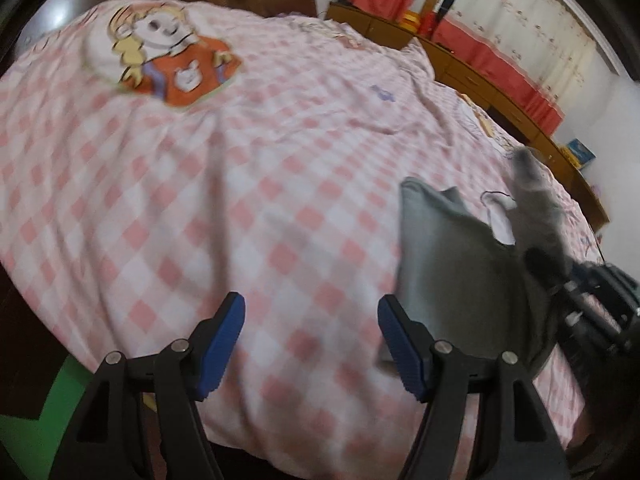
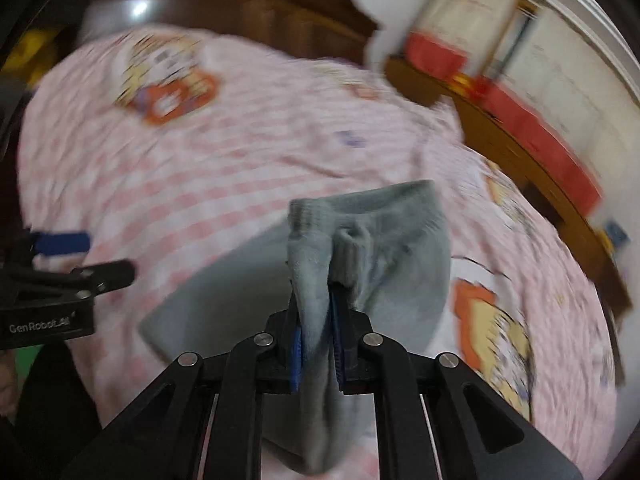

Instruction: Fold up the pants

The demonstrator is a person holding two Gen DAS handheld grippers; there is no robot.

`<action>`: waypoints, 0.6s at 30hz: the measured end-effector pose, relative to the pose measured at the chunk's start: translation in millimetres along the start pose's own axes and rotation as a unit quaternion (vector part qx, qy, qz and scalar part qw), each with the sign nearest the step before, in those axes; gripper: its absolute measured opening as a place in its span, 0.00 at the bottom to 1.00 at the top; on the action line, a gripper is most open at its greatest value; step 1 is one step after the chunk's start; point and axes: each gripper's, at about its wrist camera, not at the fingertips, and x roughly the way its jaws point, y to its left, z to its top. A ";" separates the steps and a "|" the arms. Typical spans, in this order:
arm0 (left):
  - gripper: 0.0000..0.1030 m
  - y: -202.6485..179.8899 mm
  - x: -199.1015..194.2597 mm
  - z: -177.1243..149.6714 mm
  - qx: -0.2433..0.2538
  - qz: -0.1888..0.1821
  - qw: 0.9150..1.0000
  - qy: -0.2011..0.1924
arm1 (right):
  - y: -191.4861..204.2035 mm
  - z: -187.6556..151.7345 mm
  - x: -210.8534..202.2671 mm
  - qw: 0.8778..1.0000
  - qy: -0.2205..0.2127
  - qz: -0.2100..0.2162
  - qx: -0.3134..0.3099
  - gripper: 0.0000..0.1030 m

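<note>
Small grey pants (image 2: 384, 240) are bunched at the waistband between the blue pads of my right gripper (image 2: 316, 312), which is shut on the fabric; the rest drapes down onto the bed. In the left wrist view the same grey pants (image 1: 448, 256) hang at the right, lifted by the right gripper (image 1: 560, 276). My left gripper (image 1: 312, 320) is open over the checked sheet with nothing between its blue pads, its right finger just beside the pants' edge. The left gripper (image 2: 72, 256) also shows at the left edge of the right wrist view.
A pink-and-white checked bed sheet (image 1: 240, 184) with cartoon prints covers the bed. A dark wooden headboard (image 2: 240, 12) stands at the far end. A wooden bench (image 1: 480, 76) with red-trimmed curtains runs along the right side. Green floor (image 1: 44, 412) shows at lower left.
</note>
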 end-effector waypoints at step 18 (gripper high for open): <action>0.70 6.5 2.2 5.9 0.008 0.002 1.000 0.002 | 21.7 -21.3 -11.2 0.988 -0.017 0.148 0.041 0.33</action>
